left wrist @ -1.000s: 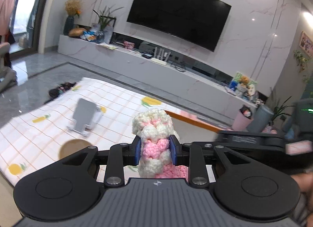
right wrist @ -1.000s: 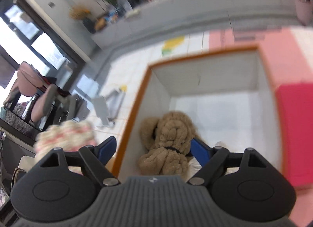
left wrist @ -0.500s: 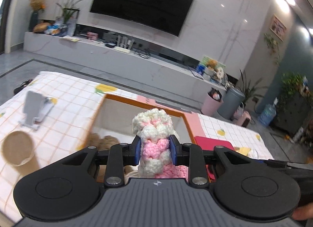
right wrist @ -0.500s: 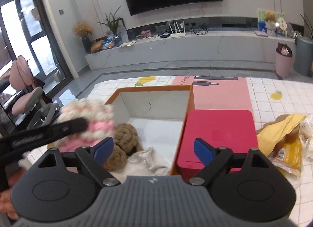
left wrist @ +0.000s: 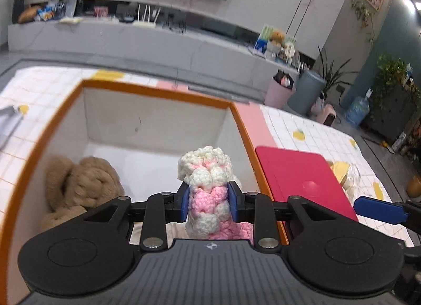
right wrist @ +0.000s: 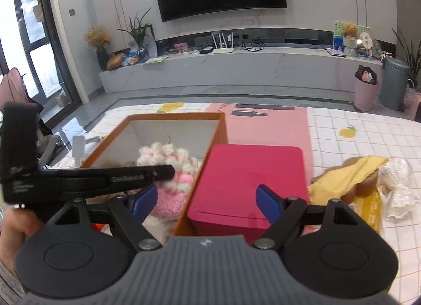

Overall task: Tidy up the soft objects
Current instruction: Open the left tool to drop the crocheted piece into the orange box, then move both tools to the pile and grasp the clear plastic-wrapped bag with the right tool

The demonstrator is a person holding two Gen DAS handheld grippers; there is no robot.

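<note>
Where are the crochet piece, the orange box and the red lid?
crochet piece (left wrist: pixel 205 173), left wrist view, its white top above the claw.
orange box (left wrist: pixel 155 90), left wrist view, its far rim.
red lid (right wrist: pixel 250 173), right wrist view, its flat top.

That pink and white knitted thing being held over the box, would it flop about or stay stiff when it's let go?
Probably soft and floppy: the pink and white crochet piece is pinched narrow where the left hand-held gripper squeezes it. It looks like chunky yarn, so likely light. Dropped into the orange box, it should slump beside the tan plush, not roll.
</note>
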